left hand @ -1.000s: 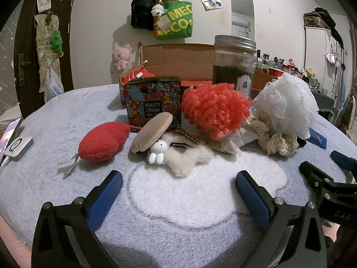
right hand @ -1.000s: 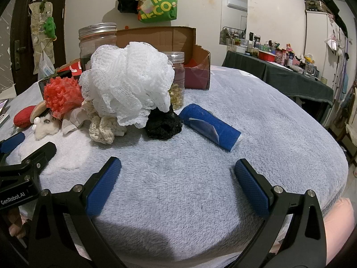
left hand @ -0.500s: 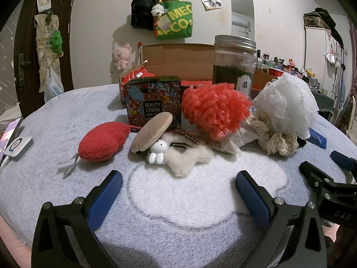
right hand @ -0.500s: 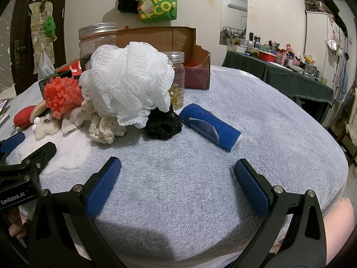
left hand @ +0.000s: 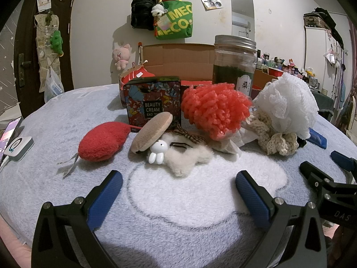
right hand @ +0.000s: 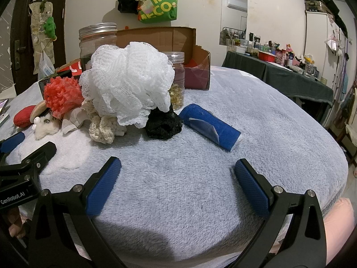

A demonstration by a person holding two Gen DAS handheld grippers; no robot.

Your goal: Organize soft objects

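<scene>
Soft things lie in a row on the grey fleece: a red plush pad (left hand: 102, 141), a tan powder puff (left hand: 151, 131), a fluffy white hair clip with a bunny (left hand: 185, 154), a coral chenille ball (left hand: 214, 111), a cream crochet scrunchie (left hand: 276, 138) and a white mesh bath pouf (left hand: 287, 102). In the right wrist view the pouf (right hand: 127, 80) sits over a black scrunchie (right hand: 164, 122), next to a blue roll (right hand: 209, 126). My left gripper (left hand: 178, 185) is open and empty, short of the clip. My right gripper (right hand: 177, 176) is open and empty, short of the blue roll.
A patterned cream tin (left hand: 154, 102), a tall glass jar (left hand: 234, 62), a smaller jar (right hand: 177, 82) and an open cardboard box (right hand: 189, 58) stand behind the pile. A phone and a white device (left hand: 19, 145) lie at the left edge. The fleece drops off at the right (right hand: 330, 178).
</scene>
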